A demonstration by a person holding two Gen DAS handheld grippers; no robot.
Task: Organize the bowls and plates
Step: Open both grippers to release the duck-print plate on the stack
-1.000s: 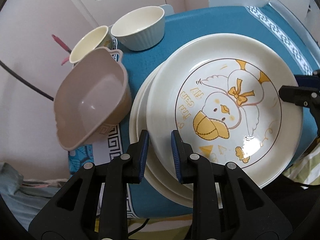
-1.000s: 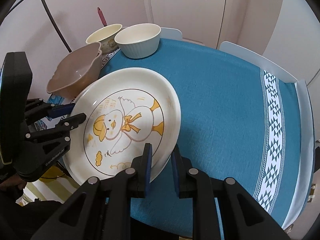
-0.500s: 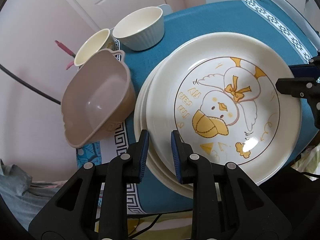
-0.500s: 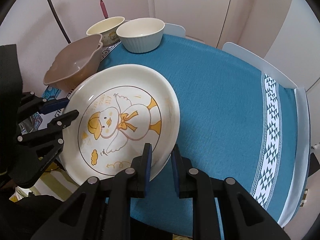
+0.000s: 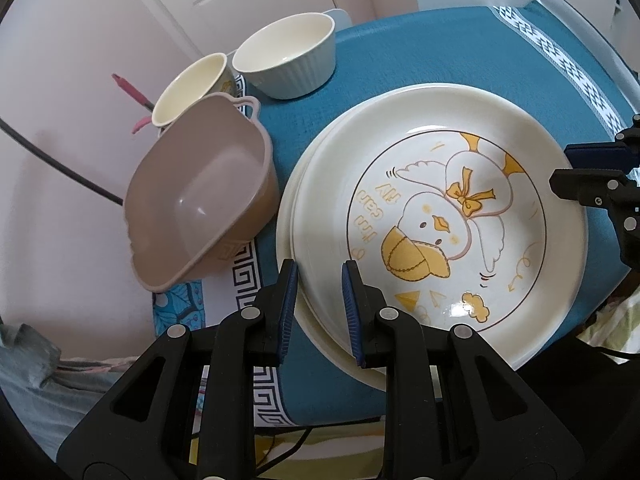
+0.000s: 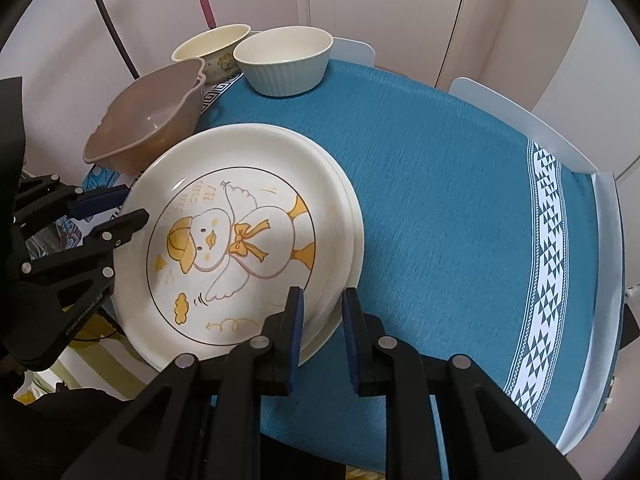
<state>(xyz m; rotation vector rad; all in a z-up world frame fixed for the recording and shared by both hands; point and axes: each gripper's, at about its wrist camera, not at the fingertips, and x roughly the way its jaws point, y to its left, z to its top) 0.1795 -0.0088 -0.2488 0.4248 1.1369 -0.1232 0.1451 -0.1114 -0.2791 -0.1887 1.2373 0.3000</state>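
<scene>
**Duck plate on the stack, both sets of fingers around the rim**

Cream round ceramic plate with a yellow duck drawing (image 5: 440, 216) lying on top of a stack of plain cream plates (image 5: 298, 280), at the near left part of the teal-clothed round surface (image 6: 460, 200). Stack edges not quite flush: lower rims showing on the left in the left wrist view and on the right in the right wrist view.

Left gripper (image 5: 318, 304) at the stack's near-left rim, fingers at a narrow gap straddling the edge; cannot tell from either view whether the pads press the rim. Right gripper (image 6: 322, 328) at the opposite edge, fingers likewise narrow around the rims, contact just as unclear.

Just beside the stack on the far left: a taupe plastic basin with a scalloped lip (image 5: 200, 208), tilted. Beyond it, a cream cup-shaped bowl with a printed side (image 6: 212, 50) and a pale ribbed ceramic bowl (image 6: 286, 60), close together.

Likely step: squaring the plates into one neat pile. Best done with small, even nudges from both sides at once, low on the rims, avoiding any lift of the top plate alone. Glazed ceramic probably slippery, so slow pressure. Worth minding the tilted basin, close enough to be knocked.
</scene>
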